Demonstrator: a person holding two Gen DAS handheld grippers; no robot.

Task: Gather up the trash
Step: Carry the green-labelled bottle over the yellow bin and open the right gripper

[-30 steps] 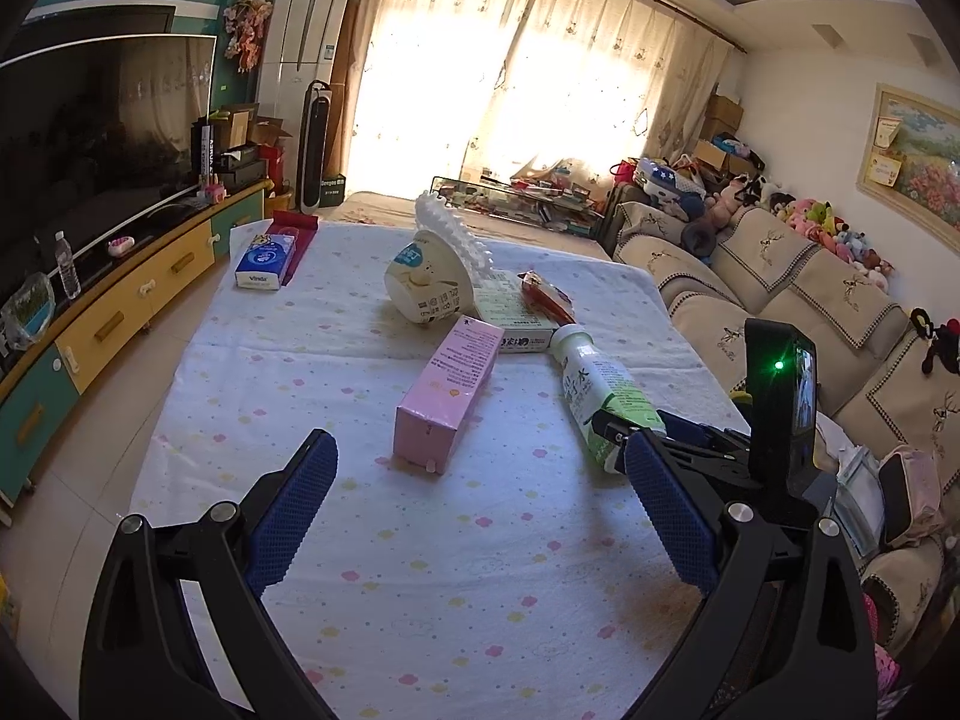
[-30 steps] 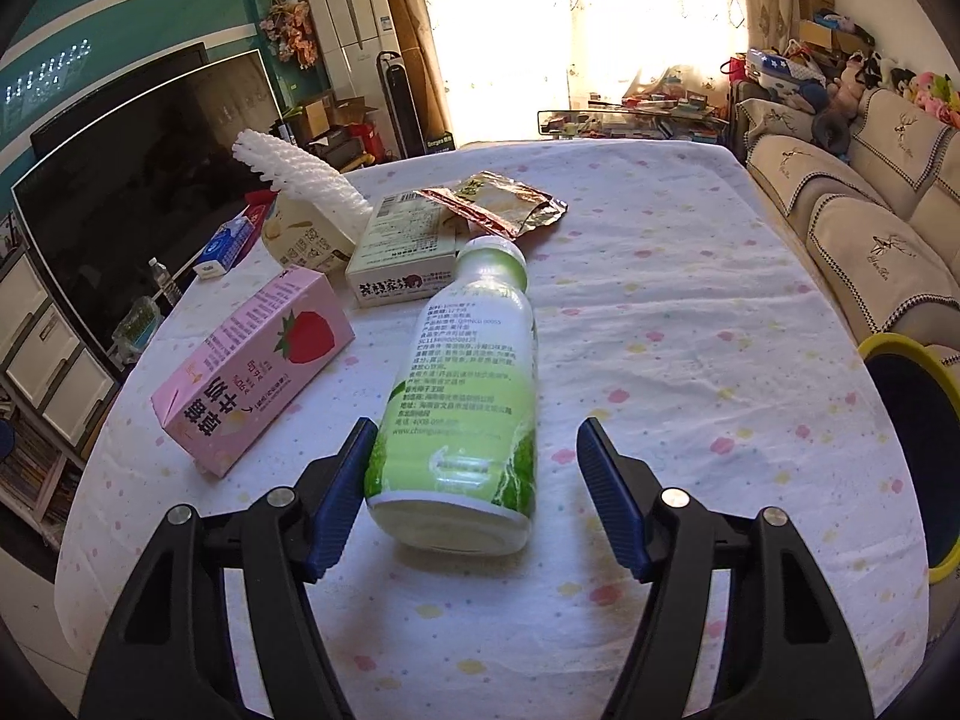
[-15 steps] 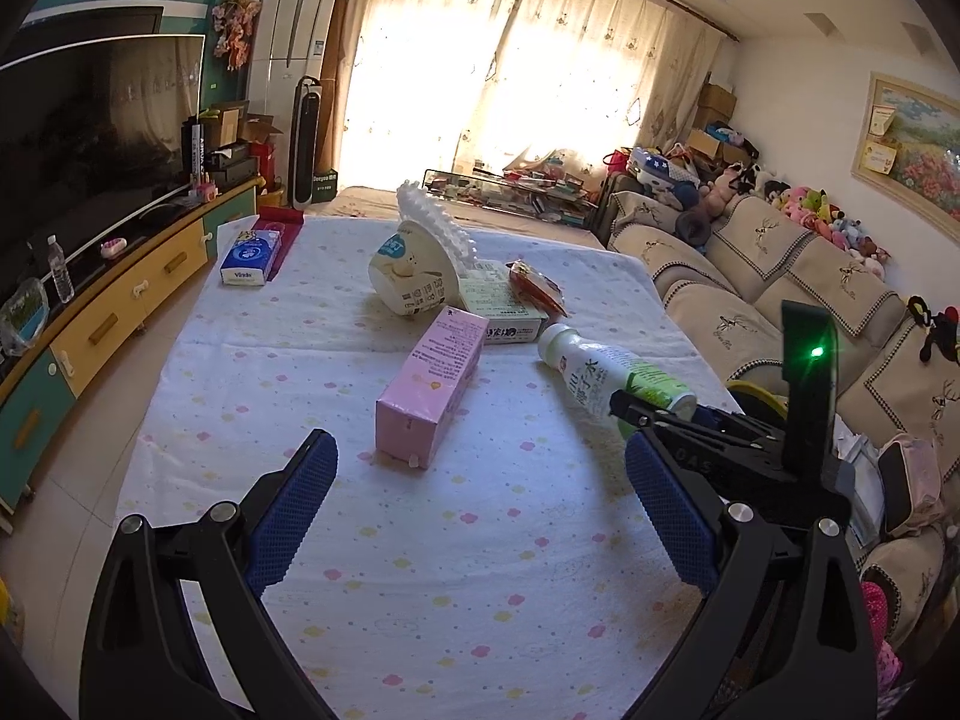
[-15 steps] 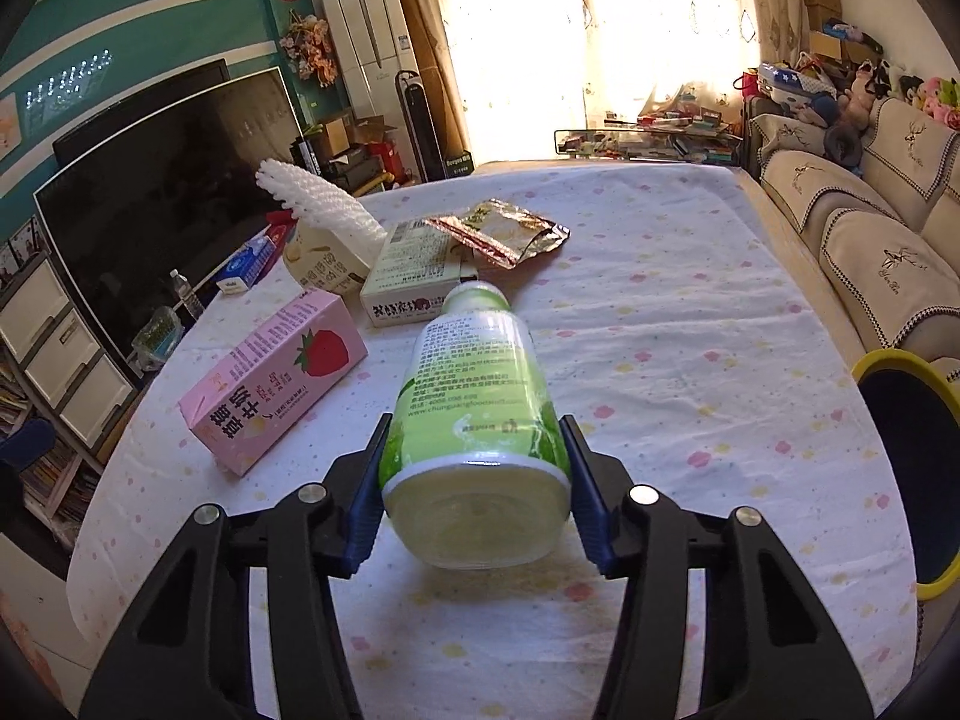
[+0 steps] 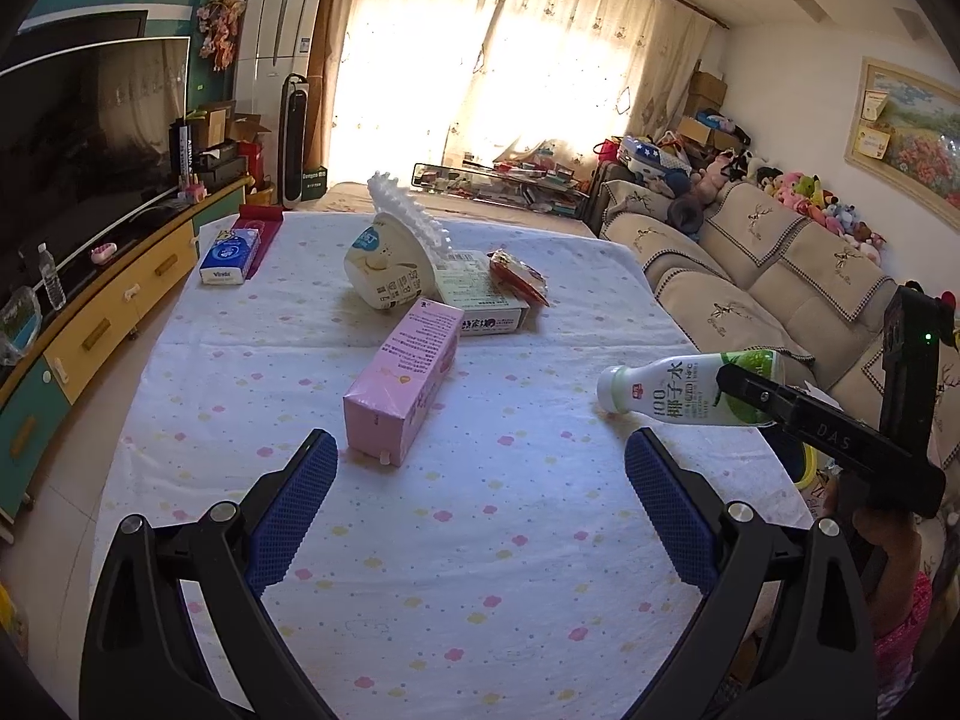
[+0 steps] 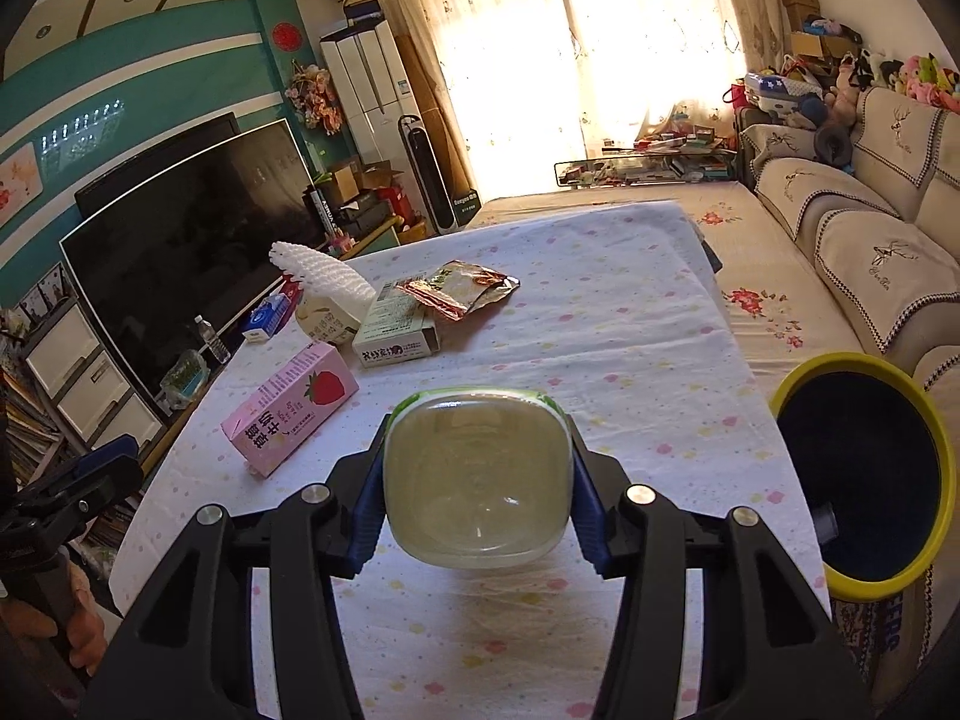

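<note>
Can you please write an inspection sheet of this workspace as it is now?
Surface: table under a spotted cloth.
Job's things: bottle lifted off the cloth; pink carton, tub, box and wrapper lie on the table; bin at its right edge.
Clutter: tissue pack.
Grippers: right gripper shut on the bottle; left gripper open, empty.
Cables: nothing seen.
Surroundings: TV, sofa, curtains.
</note>
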